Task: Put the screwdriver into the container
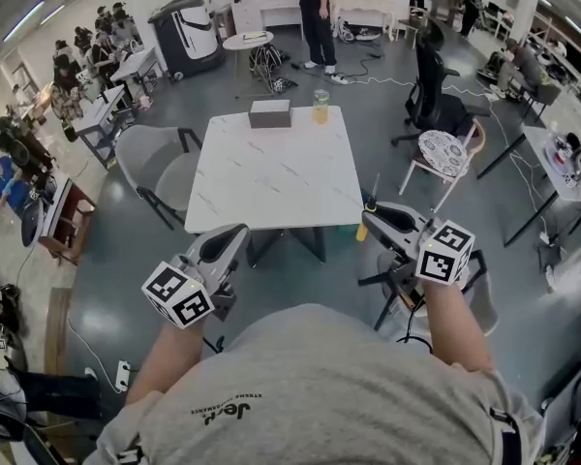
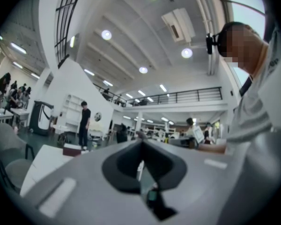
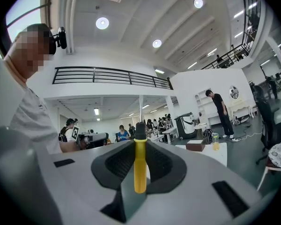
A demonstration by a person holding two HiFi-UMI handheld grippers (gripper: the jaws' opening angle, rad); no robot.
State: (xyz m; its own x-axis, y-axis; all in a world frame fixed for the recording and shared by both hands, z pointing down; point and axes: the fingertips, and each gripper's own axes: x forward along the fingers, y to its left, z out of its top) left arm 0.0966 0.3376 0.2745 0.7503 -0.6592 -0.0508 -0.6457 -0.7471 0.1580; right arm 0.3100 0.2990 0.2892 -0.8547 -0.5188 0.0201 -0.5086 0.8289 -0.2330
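Observation:
A screwdriver with a yellow handle [image 3: 140,168] and black end stands clamped between the jaws of my right gripper [image 3: 140,142]. In the head view its yellow handle [image 1: 363,231] pokes out below the right gripper [image 1: 375,211], off the near right corner of the white table [image 1: 276,177]. A clear jar with a yellowish tint [image 1: 321,106] and a grey-brown box [image 1: 270,113] stand at the table's far edge, well ahead of both grippers. My left gripper [image 1: 232,235] hovers just off the table's near left corner. Its jaws [image 2: 141,142] are shut with nothing between them.
A grey chair [image 1: 155,168] stands left of the table. To the right are a black office chair [image 1: 436,100] and a patterned stool [image 1: 443,153]. A person [image 1: 315,13] stands beyond the table, and desks with seated people line the far left.

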